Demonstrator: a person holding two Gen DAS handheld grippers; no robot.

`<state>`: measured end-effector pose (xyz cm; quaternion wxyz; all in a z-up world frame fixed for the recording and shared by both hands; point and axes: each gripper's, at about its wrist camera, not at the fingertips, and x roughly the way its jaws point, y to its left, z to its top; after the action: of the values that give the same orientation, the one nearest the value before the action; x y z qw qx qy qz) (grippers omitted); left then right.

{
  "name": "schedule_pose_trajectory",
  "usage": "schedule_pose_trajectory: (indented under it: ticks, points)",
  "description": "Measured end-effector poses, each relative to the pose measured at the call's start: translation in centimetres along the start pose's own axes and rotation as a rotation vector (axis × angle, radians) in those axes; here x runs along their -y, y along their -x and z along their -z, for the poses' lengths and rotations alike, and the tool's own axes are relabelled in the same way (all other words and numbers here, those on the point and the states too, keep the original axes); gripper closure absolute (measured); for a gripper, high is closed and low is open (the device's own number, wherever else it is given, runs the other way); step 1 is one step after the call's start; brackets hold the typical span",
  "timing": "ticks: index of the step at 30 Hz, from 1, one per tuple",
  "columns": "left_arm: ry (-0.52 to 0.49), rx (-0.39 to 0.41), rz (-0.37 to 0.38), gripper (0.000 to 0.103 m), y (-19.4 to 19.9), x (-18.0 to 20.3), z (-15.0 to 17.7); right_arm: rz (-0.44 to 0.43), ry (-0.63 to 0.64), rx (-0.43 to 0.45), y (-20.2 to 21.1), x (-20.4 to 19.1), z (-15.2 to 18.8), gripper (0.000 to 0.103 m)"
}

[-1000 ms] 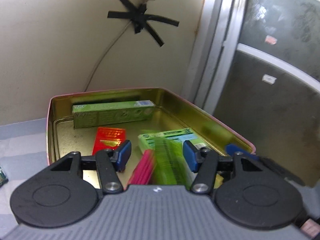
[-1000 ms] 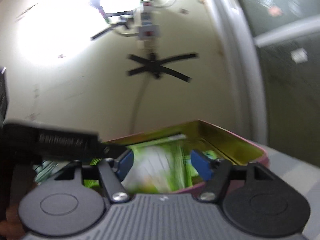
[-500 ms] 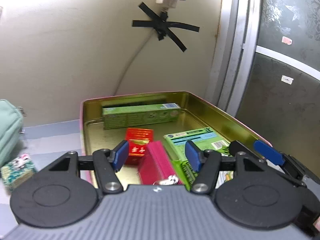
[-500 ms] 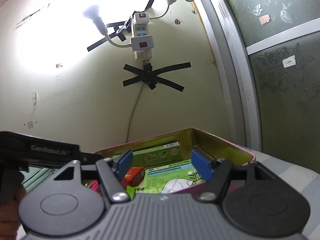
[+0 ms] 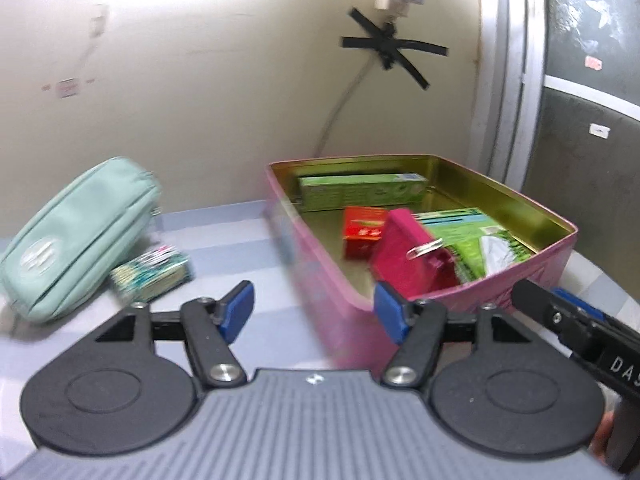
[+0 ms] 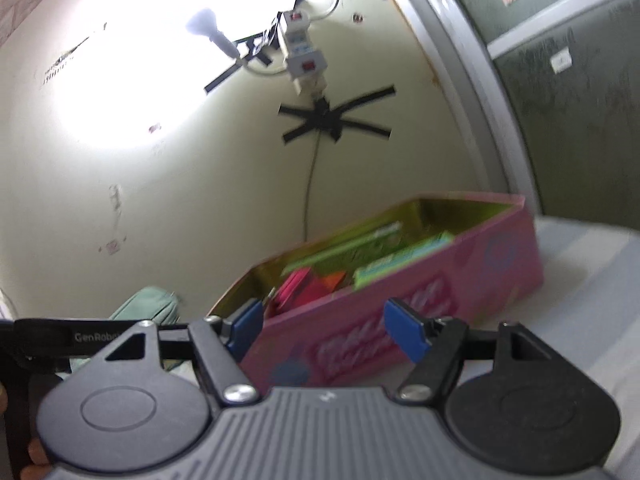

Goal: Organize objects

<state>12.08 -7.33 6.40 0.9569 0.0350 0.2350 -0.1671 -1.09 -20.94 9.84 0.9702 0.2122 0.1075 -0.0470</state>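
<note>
An open pink tin [image 5: 532,258] with a gold inside stands on the striped table. In it lie a long green box [image 5: 362,192], a red box [image 5: 362,232], a magenta pouch [image 5: 412,256] with a metal clip, and a green packet [image 5: 468,236]. My left gripper [image 5: 314,314] hovers in front of the tin's near left corner. Its jaws are opening and nothing is between them. My right gripper [image 6: 326,330] faces the tin's pink outer wall [image 6: 420,300], its jaws opening with nothing between them.
A mint pencil case [image 5: 76,232] and a small patterned packet [image 5: 150,274] lie on the table left of the tin. The wall stands close behind, with a taped cable [image 5: 392,52] and a power strip. A dark glass door [image 5: 580,120] is on the right.
My left gripper has let go of the magenta pouch, backed out of the tin and swung left, jaws wider. My right gripper has pulled back, so the tin's outside shows.
</note>
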Motion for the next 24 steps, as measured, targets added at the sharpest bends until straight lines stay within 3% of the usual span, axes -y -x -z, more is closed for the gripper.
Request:
schedule_pose_trajectory:
  ticks: [8,13,24]
  points:
    - [-0.007,0.021,-0.074,0.03,1.9,-2.8,3.5,0.015,0.057,-0.046,0.9,-4.0,2.2,0.034]
    - [-0.039,0.038,-0.106,0.03,1.9,-3.0,5.0,0.035,0.108,-0.02,1.6,-5.6,2.8,0.034]
    - [-0.03,0.034,-0.099,0.024,2.0,-3.0,5.9,0.04,0.024,-0.047,1.0,-4.0,2.5,0.03]
